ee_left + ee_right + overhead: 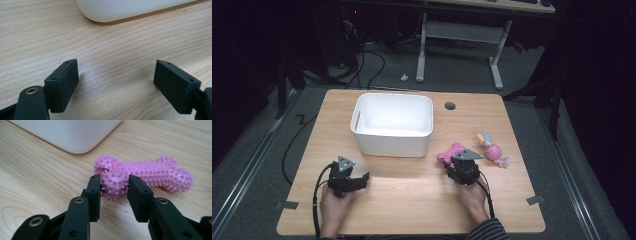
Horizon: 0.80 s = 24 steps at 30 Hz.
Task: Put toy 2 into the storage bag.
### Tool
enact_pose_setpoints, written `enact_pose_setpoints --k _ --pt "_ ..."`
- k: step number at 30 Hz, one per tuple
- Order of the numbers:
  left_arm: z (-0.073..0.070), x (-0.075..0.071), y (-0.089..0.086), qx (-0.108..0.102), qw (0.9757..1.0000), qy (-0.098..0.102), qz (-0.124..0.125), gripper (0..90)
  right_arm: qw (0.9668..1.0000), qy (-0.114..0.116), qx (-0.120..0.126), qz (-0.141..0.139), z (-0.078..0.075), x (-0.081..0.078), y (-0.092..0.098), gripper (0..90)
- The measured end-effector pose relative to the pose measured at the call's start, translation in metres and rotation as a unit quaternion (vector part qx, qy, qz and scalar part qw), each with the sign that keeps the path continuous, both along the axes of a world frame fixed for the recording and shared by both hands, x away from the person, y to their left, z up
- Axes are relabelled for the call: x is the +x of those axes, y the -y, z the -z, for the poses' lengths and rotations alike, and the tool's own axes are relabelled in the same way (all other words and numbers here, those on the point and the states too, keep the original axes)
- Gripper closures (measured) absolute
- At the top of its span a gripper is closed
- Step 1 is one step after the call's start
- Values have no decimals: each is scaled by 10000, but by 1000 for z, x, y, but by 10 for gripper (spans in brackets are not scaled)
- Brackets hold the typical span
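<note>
The right gripper (114, 186) is clamping the pink bone toy (150, 173) beside the white bin (392, 125); the left gripper (116, 82) is resting, jaws apart, near a ball toy (493, 151).

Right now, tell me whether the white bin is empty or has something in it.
Empty. The high view looks straight into the white bin and shows bare walls and floor; the pink spiked bone lies outside on the table.

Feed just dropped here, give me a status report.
Right gripper shut on pink spiky bone toy, toy on the table. Left gripper open, holding nothing. White bin close ahead, nothing in between.
</note>
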<state>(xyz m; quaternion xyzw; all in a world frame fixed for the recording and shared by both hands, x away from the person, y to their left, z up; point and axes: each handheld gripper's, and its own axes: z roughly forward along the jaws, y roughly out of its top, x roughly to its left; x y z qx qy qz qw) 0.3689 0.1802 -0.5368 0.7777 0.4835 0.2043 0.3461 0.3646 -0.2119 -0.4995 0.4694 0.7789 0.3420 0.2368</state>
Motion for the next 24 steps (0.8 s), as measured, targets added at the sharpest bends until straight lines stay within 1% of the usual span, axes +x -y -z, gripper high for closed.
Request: enact_pose_setpoints --k 14,18,23,24 --pt "0 0 0 0 10000 -1 1 205 9999 91 118 -78 -9 -5 8 664" --pt "0 0 0 0 10000 0 1 205 9997 160 138 -122 -14 -7 9 665" --pt "0 0 0 1 10000 -1 2 205 9993 259 193 -160 -25 -9 12 665" --pt "0 0 0 1 10000 0 1 205 9993 259 193 -160 -25 -9 12 665"
